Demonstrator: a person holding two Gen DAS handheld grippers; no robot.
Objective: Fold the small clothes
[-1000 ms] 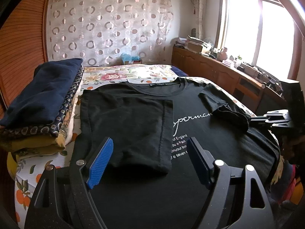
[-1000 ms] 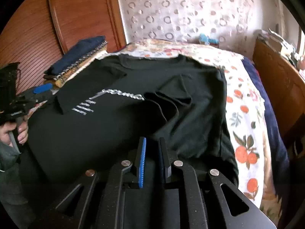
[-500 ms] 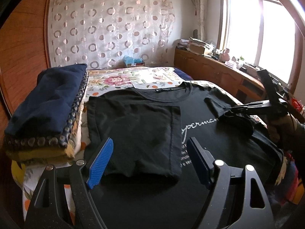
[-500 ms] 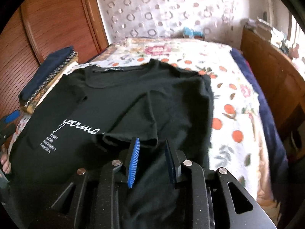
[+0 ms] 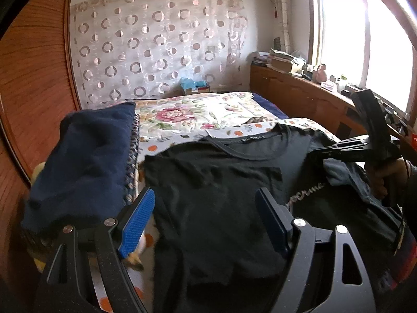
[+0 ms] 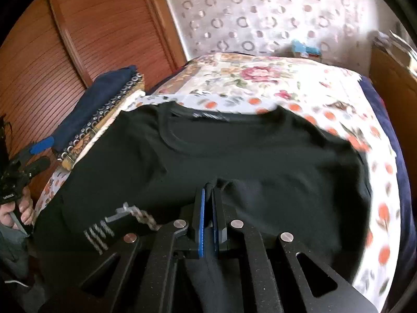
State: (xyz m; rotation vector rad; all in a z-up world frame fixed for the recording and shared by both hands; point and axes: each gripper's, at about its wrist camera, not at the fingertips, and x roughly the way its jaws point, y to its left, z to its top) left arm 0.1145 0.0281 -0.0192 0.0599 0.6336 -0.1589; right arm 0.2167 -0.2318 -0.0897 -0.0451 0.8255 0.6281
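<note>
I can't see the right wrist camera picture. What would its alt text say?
A hand-held right gripper is shut on a fold of a black T-shirt spread on a bed with a floral bedspread. A stack of folded clothes sits at the left beside a wooden slatted door, and the left gripper shows at the left edge.

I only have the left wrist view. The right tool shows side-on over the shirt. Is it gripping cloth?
Observer: Yes. The right wrist view shows the right tool shut on a raised pinch of the shirt.
Reviewer: What is hidden low on the chest?
Observer: Several short lines of print, slanting toward the hem.
Reviewer: Does the side behind that tool hang free?
Observer: No. That edge lies on the sheet, whose orange spots show beyond it.
</note>
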